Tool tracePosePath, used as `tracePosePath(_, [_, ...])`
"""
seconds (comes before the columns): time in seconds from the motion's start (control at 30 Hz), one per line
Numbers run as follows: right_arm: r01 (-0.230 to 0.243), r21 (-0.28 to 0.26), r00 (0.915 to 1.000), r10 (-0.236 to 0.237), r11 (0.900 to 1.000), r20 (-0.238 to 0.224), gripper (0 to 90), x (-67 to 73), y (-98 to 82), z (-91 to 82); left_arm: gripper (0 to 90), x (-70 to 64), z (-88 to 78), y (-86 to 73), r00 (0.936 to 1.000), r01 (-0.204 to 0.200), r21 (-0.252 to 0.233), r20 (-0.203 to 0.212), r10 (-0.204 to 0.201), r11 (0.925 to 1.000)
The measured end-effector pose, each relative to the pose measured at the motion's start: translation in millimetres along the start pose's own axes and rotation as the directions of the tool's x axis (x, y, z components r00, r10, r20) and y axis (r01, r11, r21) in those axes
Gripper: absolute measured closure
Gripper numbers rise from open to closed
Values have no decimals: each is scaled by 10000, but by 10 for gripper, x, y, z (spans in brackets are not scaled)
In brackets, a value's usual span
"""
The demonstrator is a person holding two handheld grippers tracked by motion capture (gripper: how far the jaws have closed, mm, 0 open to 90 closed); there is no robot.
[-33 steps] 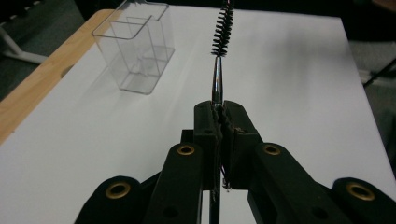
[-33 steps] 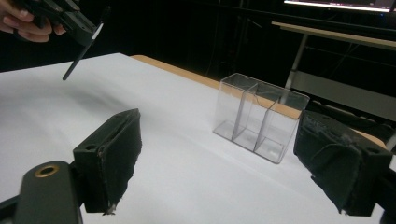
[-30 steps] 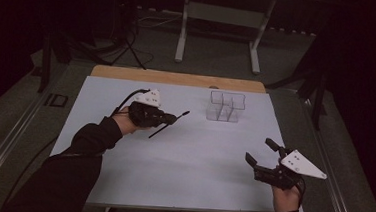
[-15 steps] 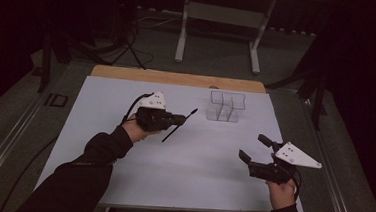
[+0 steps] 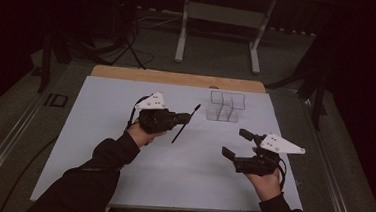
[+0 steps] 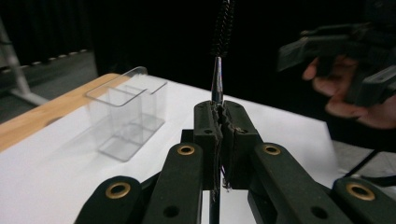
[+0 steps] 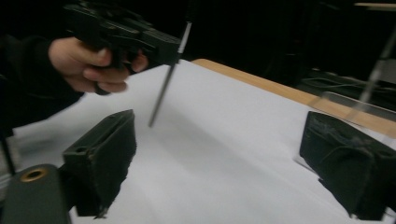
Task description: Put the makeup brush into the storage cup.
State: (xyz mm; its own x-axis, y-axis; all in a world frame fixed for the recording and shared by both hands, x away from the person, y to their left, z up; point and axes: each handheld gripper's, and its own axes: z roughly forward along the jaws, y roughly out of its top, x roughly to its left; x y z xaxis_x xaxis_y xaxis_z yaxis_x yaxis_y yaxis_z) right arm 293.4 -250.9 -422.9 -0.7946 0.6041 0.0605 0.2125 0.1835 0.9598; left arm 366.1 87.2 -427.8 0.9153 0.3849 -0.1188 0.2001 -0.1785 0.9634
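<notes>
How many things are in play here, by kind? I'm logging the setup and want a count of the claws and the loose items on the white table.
Claws: 2 (left claw, shut on the brush; right claw, open)
Thin black brush: 1
Clear plastic organizer: 1
Total: 4

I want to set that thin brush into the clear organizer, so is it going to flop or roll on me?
The brush probably stays stiff: it juts straight from the left gripper. Its round, thin handle might roll if laid on the table. The clear organizer looks light and could slide if bumped.
</notes>
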Motion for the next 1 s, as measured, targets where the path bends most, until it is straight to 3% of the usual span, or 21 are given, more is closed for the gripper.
tracePosePath(0.17, [-285,262,9975,302,9992,-644,188,42,35,153,861,-42,35,-21,9999,3,-248,140,0,9997])
tracePosePath(0.27, [-471,252,9944,492,9986,-938,253,53,53,217,861,-44,47,-35,9991,364,-551,257,-350,9978])
tracePosePath(0.43, [-683,474,9880,742,9965,-1352,425,71,44,333,861,-104,73,-1,9986,416,-1004,368,-381,9941])
tracePosePath(0.63, [-1002,1276,9791,1206,9868,-1636,509,124,-50,566,861,-177,119,72,9982,493,-1479,418,-435,9878])
tracePosePath(0.7, [-1049,1474,9796,1278,9835,-1553,533,145,-86,627,861,-200,135,90,9974,543,-1590,551,-460,9858])
tracePosePath(0.83, [-1252,1671,9761,1516,9780,-1559,573,156,-141,708,861,-234,153,113,9952,753,-1856,762,-621,9797])
tracePosePath(0.87, [-1347,1688,9750,1610,9764,-1533,583,149,-152,721,861,-244,159,119,9956,640,-1851,788,-501,9806])
tracePosePath(1.0, [-1833,1717,9603,2136,9680,-1792,648,105,-168,756,861,-281,186,128,9960,542,-1928,796,-395,9797])
